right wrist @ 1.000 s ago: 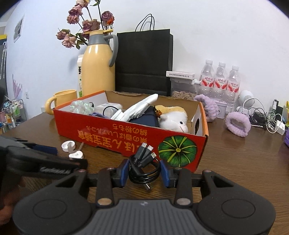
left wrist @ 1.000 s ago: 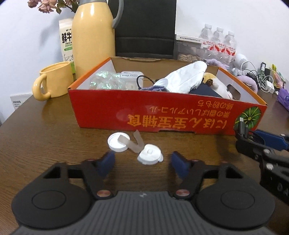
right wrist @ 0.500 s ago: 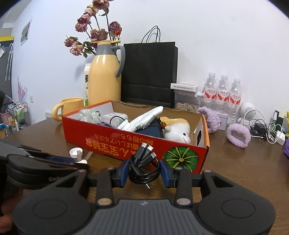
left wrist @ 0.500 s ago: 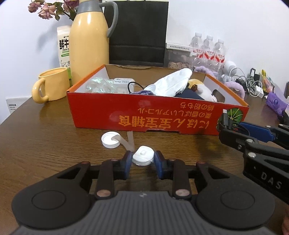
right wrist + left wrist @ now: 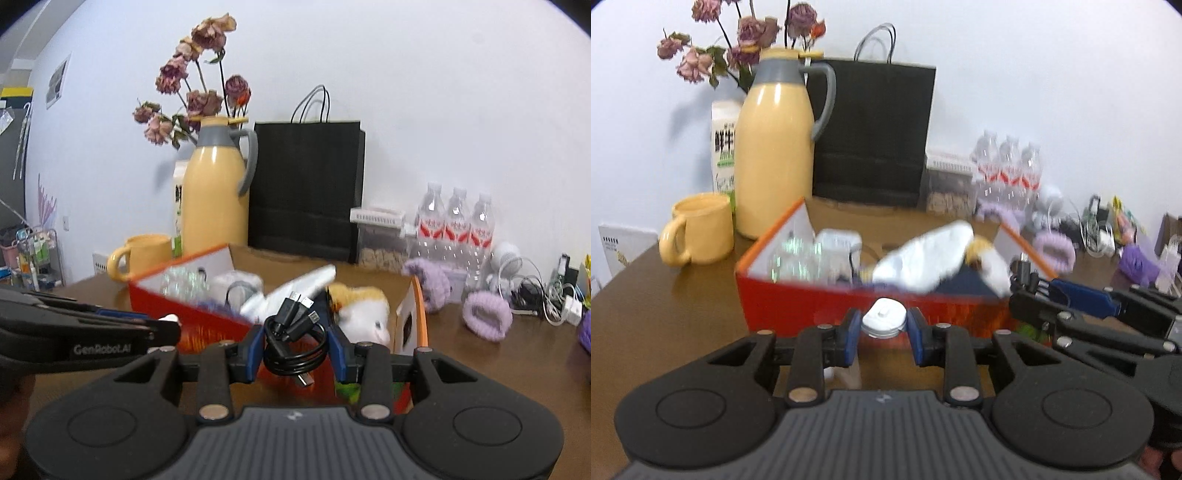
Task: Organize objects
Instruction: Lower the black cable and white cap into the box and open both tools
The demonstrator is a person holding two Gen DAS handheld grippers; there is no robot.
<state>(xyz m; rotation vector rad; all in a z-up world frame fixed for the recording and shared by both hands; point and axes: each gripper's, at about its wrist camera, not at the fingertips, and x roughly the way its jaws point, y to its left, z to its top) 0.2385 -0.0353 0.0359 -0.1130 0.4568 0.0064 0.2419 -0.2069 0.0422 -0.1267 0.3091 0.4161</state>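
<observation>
Left gripper (image 5: 882, 332) pinches a small white round cap (image 5: 883, 322) between its blue pads, held in the air just near of the red cardboard box (image 5: 798, 302). Right gripper (image 5: 297, 347) clamps a coiled black USB cable (image 5: 295, 339), also in front of the box's near wall, on the right. Both boxes' contents look blurred; yellow mug (image 5: 698, 232) stands far left

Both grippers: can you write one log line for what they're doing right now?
left gripper: shut on white cap | right gripper: shut on black cable | red box: beyond both
</observation>
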